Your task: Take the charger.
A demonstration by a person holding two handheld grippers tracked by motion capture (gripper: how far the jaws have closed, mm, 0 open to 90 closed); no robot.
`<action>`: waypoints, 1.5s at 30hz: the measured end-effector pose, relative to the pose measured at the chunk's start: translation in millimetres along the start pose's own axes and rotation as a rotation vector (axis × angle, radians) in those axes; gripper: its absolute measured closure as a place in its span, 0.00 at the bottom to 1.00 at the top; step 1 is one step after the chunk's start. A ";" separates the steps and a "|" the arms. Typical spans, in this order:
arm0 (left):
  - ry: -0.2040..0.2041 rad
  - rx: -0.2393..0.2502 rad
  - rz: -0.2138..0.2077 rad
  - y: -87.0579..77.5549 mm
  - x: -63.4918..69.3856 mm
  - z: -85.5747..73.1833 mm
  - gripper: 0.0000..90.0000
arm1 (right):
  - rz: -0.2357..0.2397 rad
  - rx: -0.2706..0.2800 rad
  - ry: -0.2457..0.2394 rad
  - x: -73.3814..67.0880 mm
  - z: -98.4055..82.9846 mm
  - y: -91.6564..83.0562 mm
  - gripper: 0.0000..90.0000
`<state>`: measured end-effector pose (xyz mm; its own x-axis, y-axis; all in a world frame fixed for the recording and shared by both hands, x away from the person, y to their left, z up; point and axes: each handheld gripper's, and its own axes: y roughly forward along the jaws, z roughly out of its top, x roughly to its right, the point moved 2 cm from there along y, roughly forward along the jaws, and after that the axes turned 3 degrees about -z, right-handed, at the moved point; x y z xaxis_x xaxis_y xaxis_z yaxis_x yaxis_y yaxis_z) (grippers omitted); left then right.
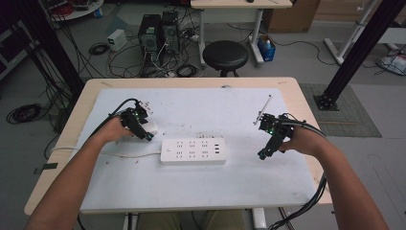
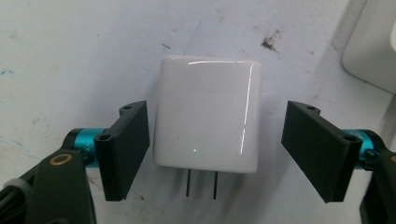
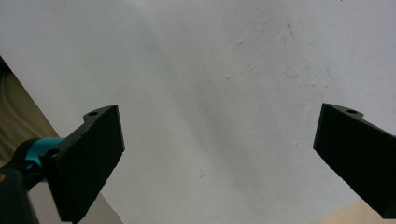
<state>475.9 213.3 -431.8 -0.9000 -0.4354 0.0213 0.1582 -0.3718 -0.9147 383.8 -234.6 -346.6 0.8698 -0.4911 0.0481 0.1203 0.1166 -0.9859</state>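
White mat (image 2: 70, 42), charger (image 2: 208, 116) between left gripper (image 2: 215, 154) spread fingers (image 2: 126, 149), untouched

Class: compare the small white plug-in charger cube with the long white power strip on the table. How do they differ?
The small white charger cube is compact and squarish; the long white power strip is a flat bar. The cube shows two metal prongs, the strip rows of sockets. The cube lies between the left gripper's open jaws; the strip lies apart. Both are glossy white.
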 end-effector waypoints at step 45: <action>0.104 0.262 0.042 -98.6 61.0 11.7 0.47 | -0.019 0.140 0.169 5.8 -2.6 -5.8 0.01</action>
<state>410.1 213.8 -335.6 -0.9251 -0.3736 -0.0677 0.2832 -0.5601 -0.7785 386.9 -240.4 -341.0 0.7758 -0.6304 0.0277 0.2115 0.2185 -0.9527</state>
